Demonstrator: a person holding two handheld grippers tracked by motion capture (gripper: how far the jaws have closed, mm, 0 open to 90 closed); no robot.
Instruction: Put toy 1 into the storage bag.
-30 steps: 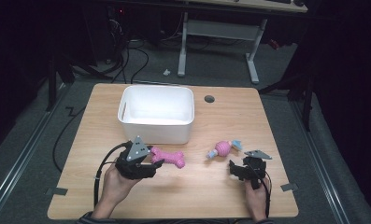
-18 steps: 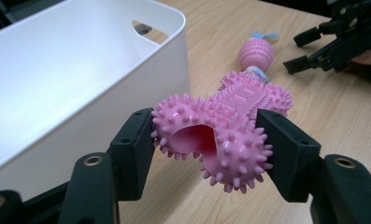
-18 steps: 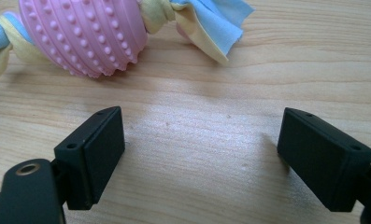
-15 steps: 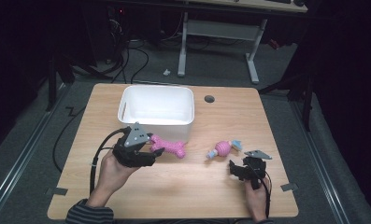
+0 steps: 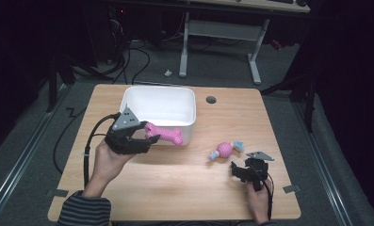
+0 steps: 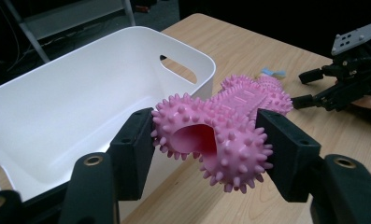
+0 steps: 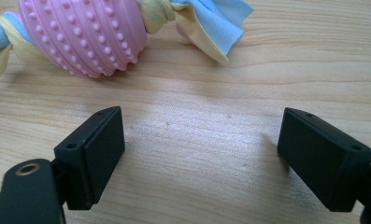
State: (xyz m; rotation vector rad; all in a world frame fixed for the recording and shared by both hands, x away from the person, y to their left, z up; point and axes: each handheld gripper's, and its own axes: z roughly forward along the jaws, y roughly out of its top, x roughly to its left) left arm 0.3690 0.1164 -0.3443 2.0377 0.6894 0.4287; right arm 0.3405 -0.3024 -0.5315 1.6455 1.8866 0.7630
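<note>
White bin (image 5: 158, 106) beside ball toy (image 5: 225, 149)

Ball toy (image 7: 82, 35) cut off by top edge; white bin (image 6: 57, 107) front wall hidden behind tongs' jaws.

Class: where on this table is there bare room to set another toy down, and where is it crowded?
Bare: the table between both hands, and right of the white bin. Crowded: the bin's front wall, where the left gripper holds the pink bone; also around the ball toy.

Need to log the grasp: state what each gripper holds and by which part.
The left gripper clamps the pink spiky bone toy by one knobbed end. The right gripper holds nothing.
</note>
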